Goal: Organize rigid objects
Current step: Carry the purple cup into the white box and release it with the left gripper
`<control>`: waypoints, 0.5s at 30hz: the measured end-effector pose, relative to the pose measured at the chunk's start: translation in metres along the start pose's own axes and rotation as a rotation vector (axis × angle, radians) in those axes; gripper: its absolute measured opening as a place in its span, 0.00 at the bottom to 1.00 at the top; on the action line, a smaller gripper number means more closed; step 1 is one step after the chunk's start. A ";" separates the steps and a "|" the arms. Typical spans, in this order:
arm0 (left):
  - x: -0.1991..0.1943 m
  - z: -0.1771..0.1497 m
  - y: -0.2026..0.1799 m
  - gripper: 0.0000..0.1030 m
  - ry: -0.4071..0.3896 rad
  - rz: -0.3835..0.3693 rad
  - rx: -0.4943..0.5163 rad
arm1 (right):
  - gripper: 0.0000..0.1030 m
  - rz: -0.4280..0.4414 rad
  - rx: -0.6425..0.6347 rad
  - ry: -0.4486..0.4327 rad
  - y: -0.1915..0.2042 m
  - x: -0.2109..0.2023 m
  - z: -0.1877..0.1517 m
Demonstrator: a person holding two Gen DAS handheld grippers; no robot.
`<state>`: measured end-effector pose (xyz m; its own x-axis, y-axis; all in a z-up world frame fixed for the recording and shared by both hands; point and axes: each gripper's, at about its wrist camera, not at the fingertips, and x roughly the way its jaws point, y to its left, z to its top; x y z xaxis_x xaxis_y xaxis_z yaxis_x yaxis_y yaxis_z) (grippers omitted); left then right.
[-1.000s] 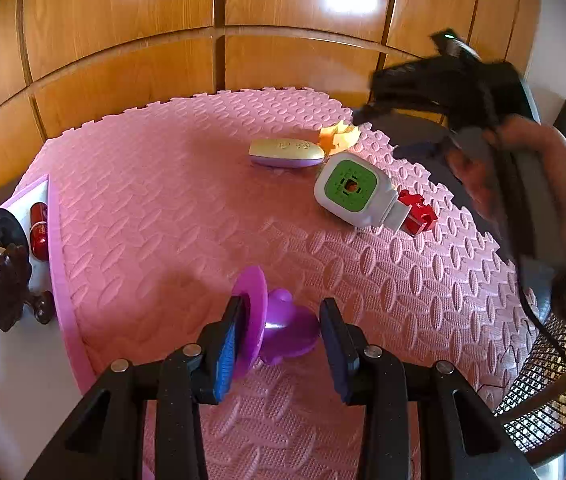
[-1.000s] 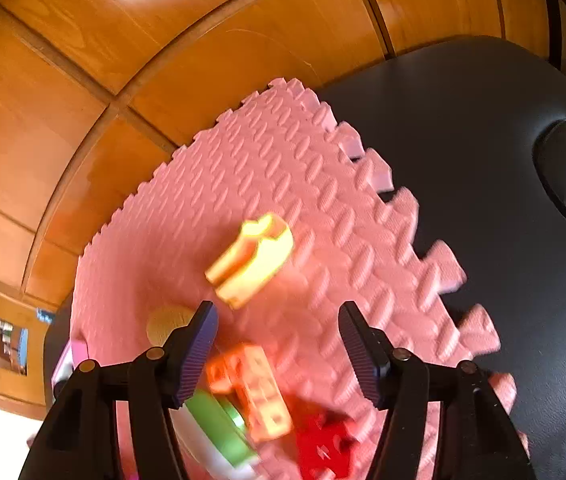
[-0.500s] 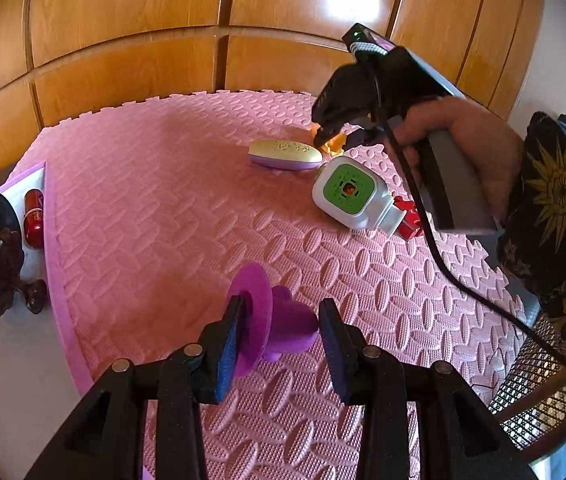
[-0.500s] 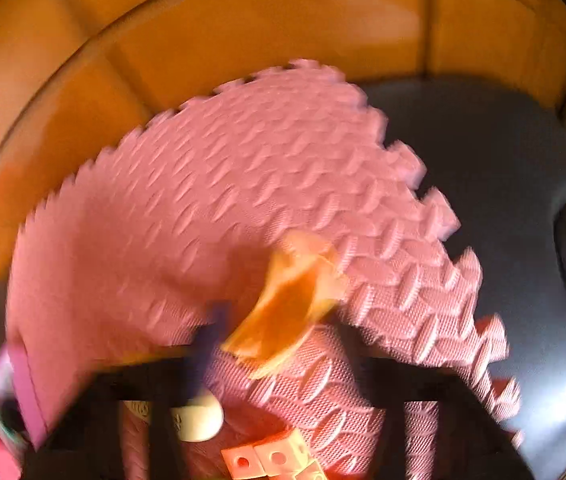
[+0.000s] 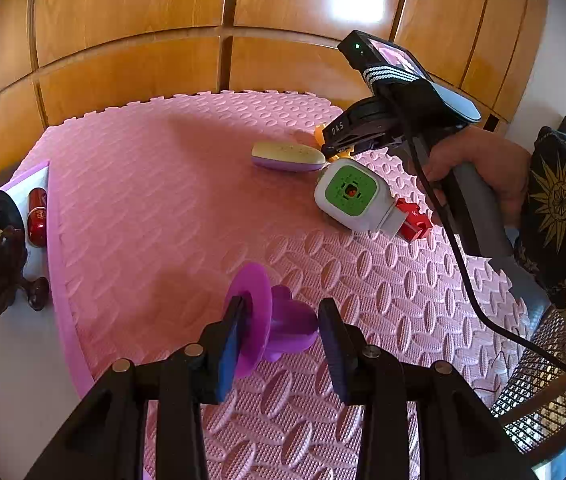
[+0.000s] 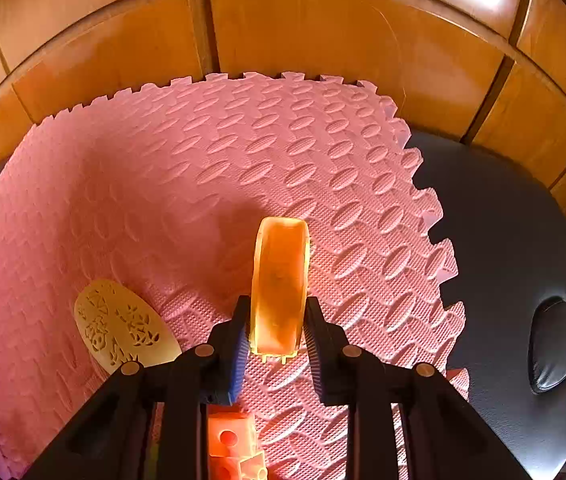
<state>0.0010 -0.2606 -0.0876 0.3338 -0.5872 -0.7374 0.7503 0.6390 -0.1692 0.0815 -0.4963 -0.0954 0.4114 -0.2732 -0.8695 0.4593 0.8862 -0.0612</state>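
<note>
My left gripper [image 5: 283, 332] is shut on a purple toy [image 5: 279, 320], a disc with a rounded body, low over the pink foam mat [image 5: 163, 200]. At the mat's far right, my right gripper [image 6: 277, 332] is shut on an orange curved piece [image 6: 281, 276], its pads pressing on the piece's two sides. In the left wrist view a hand [image 5: 479, 168] holds the right gripper [image 5: 333, 145] tilted down, and only a sliver of the orange piece [image 5: 319, 132] shows behind it.
A cream and purple oval toy [image 5: 287, 156], a white and green device [image 5: 351, 196] and a red block [image 5: 413, 220] lie near the right gripper. An orange block [image 6: 231, 444] sits below it. A pink-rimmed tray [image 5: 55, 240] at the left holds dark items. A wire basket [image 5: 543, 380] stands at the right.
The right gripper swung in over the orange piece, rolled upright and shut on it. The left gripper stayed in place with the purple toy.
</note>
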 end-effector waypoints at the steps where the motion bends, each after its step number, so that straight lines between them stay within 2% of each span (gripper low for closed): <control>1: 0.000 0.000 0.000 0.36 0.002 0.001 -0.002 | 0.24 -0.003 -0.006 0.003 0.001 0.000 0.000; 4: -0.002 0.002 0.000 0.32 0.005 0.010 -0.005 | 0.24 -0.017 -0.039 0.007 0.005 -0.001 0.001; 8: -0.006 0.003 -0.002 0.15 0.009 0.024 0.008 | 0.24 -0.017 -0.047 -0.001 0.008 -0.004 -0.001; 15: -0.004 -0.003 0.002 0.14 0.027 0.034 -0.003 | 0.24 -0.039 -0.059 -0.031 0.011 -0.006 -0.006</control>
<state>-0.0002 -0.2558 -0.0872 0.3435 -0.5517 -0.7600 0.7373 0.6597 -0.1456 0.0795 -0.4827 -0.0941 0.4191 -0.3187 -0.8502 0.4287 0.8949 -0.1241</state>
